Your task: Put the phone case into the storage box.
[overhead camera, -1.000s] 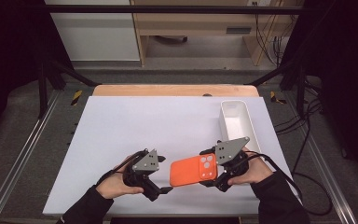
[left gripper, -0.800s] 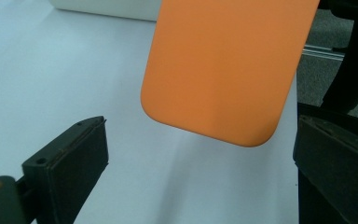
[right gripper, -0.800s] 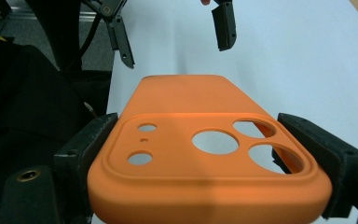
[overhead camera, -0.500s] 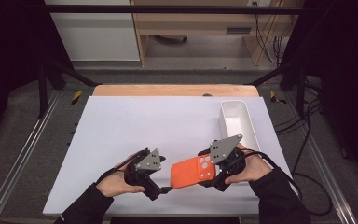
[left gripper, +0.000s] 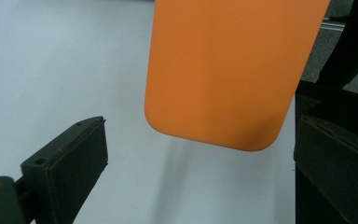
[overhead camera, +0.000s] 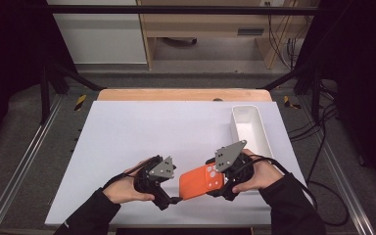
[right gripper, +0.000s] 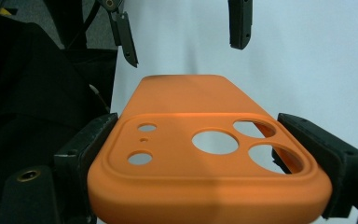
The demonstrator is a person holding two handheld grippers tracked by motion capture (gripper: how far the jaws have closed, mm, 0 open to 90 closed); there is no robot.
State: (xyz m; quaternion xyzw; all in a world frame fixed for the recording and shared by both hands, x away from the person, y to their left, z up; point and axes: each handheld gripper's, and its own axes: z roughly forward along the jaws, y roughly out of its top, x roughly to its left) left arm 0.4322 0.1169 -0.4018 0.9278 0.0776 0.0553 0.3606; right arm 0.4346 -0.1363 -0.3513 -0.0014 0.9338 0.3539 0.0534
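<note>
An orange phone case (overhead camera: 199, 183) with camera cut-outs hangs just above the white table (overhead camera: 166, 127), near its front edge. My right gripper (overhead camera: 220, 179) is shut on the case's camera end; in the right gripper view both pads (right gripper: 91, 140) press the sides of the case (right gripper: 200, 182), with the gripper (right gripper: 205, 140) around it. My left gripper (overhead camera: 175, 196) stands open at the case's other end. In the left gripper view the smooth back of the case (left gripper: 228, 70) hangs ahead of the open gripper (left gripper: 200, 161), apart from both pads (left gripper: 74, 158).
A long white tray (overhead camera: 264, 132) stands at the right of the table, behind my right hand. My left gripper (right gripper: 184, 32) faces me beyond the case in the right gripper view. A dark sleeve (right gripper: 37, 79) lies at that view's left.
My right gripper has shifted a little to the left with the case. My left gripper has edged right, so the two stand closer together.
</note>
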